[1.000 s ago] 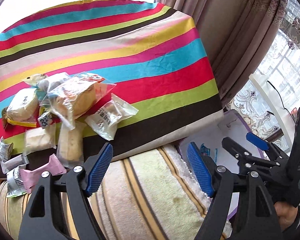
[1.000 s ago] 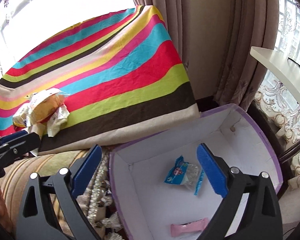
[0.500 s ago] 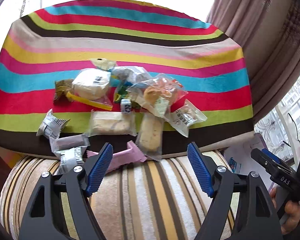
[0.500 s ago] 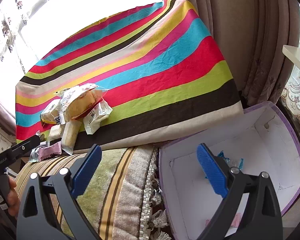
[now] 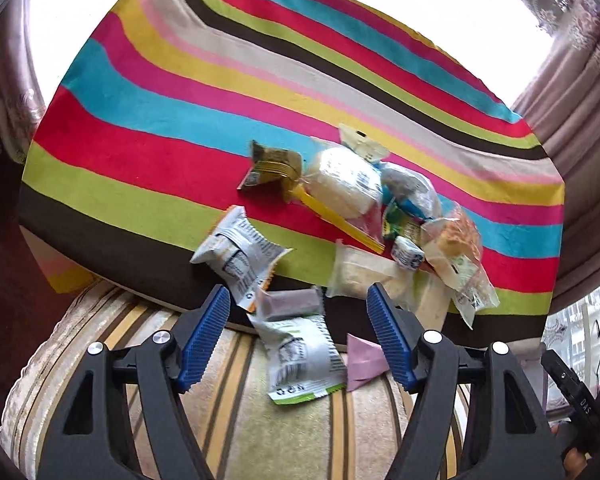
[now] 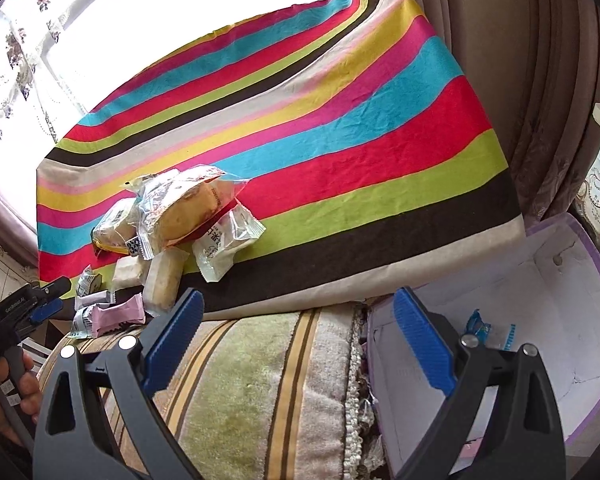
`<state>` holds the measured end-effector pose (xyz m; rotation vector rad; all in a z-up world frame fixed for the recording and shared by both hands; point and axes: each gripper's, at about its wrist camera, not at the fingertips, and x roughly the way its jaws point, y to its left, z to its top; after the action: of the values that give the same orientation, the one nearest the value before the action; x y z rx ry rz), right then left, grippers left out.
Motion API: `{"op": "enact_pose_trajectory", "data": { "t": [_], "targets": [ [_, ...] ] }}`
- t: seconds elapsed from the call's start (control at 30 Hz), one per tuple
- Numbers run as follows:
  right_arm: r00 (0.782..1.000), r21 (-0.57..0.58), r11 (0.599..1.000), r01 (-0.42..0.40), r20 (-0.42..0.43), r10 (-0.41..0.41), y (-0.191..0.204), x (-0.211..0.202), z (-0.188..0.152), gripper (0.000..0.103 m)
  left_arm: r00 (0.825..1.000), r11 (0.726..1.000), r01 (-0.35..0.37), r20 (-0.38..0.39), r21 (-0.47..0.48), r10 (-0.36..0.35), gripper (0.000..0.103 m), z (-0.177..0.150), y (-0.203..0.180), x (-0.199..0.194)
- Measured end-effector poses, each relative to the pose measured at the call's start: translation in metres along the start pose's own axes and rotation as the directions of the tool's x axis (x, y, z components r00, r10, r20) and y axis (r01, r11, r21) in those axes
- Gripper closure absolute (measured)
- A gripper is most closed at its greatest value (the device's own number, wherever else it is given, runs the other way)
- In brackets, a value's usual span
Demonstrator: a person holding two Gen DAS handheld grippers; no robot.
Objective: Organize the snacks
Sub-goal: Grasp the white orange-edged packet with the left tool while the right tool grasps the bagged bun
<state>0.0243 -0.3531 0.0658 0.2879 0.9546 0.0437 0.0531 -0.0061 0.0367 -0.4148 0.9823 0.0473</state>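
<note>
Blue-padded left gripper [image 5: 298,336], jaws narrowing yet untouching, straddles the white-green packet [image 5: 300,354]; right gripper [image 6: 296,344] gapes empty, box [image 6: 588,320] at three o'clock.

The left tongs [image 5: 300,334] hang over the near edge of the striped cloth [image 5: 148,132], jaws apart and just narrowed, with a grey-and-green packet [image 5: 300,354] and a small grey bar [image 5: 288,303] seen between the blue pads, seemingly untouched. A pink wrapper [image 5: 360,360] lies beside the right pad. Behind, a heap of snacks [image 5: 384,216] rests on the cloth, above a striped cushion [image 5: 260,420].
</note>
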Motion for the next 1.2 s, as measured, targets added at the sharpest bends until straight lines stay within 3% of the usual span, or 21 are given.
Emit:
{"op": "enact_pose_trajectory", "data": {
  "t": [0.23, 0.47, 0.7, 0.8, 1.0, 1.2],
  "targets": [
    [1.0, 0.052, 0.999, -0.008, -0.017, 0.009, 0.016, 0.016, 0.013, 0.007, 0.999, 0.992, -0.004, -0.035, -0.127, -0.001, 0.04, 0.015, 0.032, 0.019],
    [1.0, 0.082, 0.996, -0.019, -0.004, 0.019, 0.04, 0.03, 0.024, 0.007, 0.992, 0.974, 0.054, -0.1, -0.221, -0.077, 0.045, 0.021, 0.047, 0.041],
    [1.0, 0.088, 0.996, -0.023, -0.015, 0.025, 0.062, 0.048, 0.036, 0.007, 0.993, 0.979, 0.053, -0.096, -0.197, -0.073, 0.049, 0.034, 0.043, 0.055],
    [1.0, 0.116, 0.993, -0.016, -0.018, 0.018, 0.068, 0.055, 0.041, 0.007, 0.993, 0.987, 0.017, -0.112, -0.158, -0.035, 0.057, 0.039, 0.038, 0.062],
    [0.999, 0.182, 0.983, -0.001, -0.037, 0.008, 0.084, 0.078, 0.058, 0.007, 0.992, 0.997, -0.064, -0.108, -0.041, 0.059, 0.063, 0.04, 0.024, 0.066],
    [0.995, 0.218, 0.973, 0.078, -0.075, -0.063, 0.107, 0.104, 0.075, 0.007, 0.992, 0.994, -0.101, -0.075, 0.035, 0.104, 0.066, 0.036, 0.01, 0.068]
  ]
}}
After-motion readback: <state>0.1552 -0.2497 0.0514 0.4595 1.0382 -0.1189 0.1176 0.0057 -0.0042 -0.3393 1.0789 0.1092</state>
